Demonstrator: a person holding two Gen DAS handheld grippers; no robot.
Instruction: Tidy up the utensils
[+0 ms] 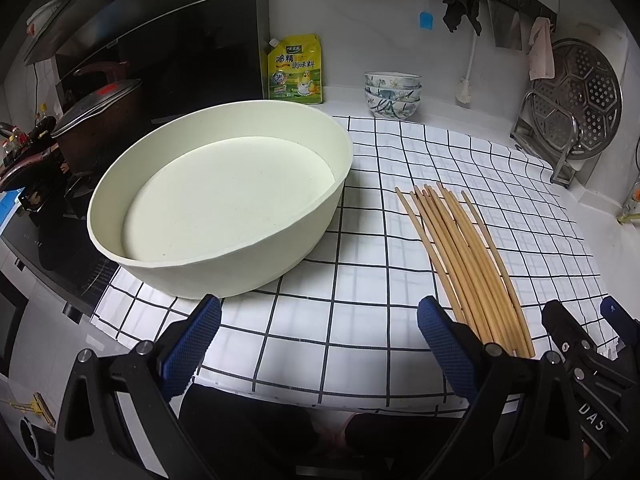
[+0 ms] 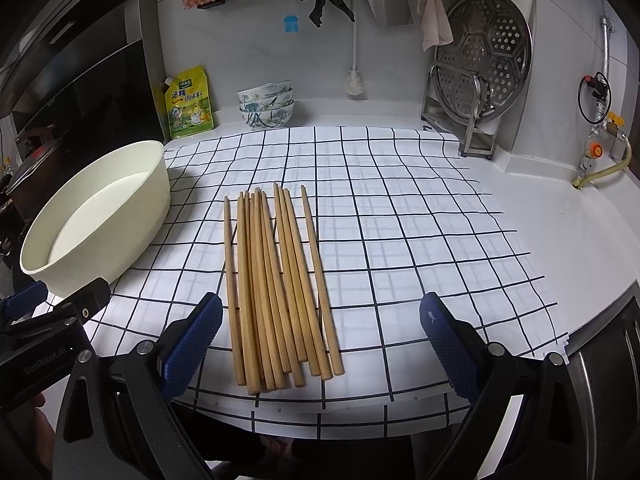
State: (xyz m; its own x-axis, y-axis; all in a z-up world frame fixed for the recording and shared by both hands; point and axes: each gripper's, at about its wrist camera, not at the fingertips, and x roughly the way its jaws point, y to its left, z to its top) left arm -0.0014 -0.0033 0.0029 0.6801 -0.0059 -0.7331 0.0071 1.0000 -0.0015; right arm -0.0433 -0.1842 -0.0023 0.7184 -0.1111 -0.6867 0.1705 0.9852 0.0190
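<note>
Several wooden chopsticks (image 2: 276,292) lie side by side on the checked cloth (image 2: 400,240), tips pointing to the back wall; they also show in the left wrist view (image 1: 460,260). A wide cream round basin (image 1: 216,200) stands empty at the cloth's left; it also shows in the right wrist view (image 2: 100,216). My left gripper (image 1: 320,320) is open and empty, low over the cloth's front edge, between basin and chopsticks. My right gripper (image 2: 320,320) is open and empty, its fingers either side of the chopsticks' thick ends, above them.
Stacked patterned bowls (image 1: 393,94) and a yellow seasoning pouch (image 1: 295,70) stand at the back wall. A steel steamer plate on a rack (image 2: 480,72) is at the back right. A lidded pot (image 1: 96,120) sits on the stove at left. A gas valve and hose (image 2: 600,152) are at far right.
</note>
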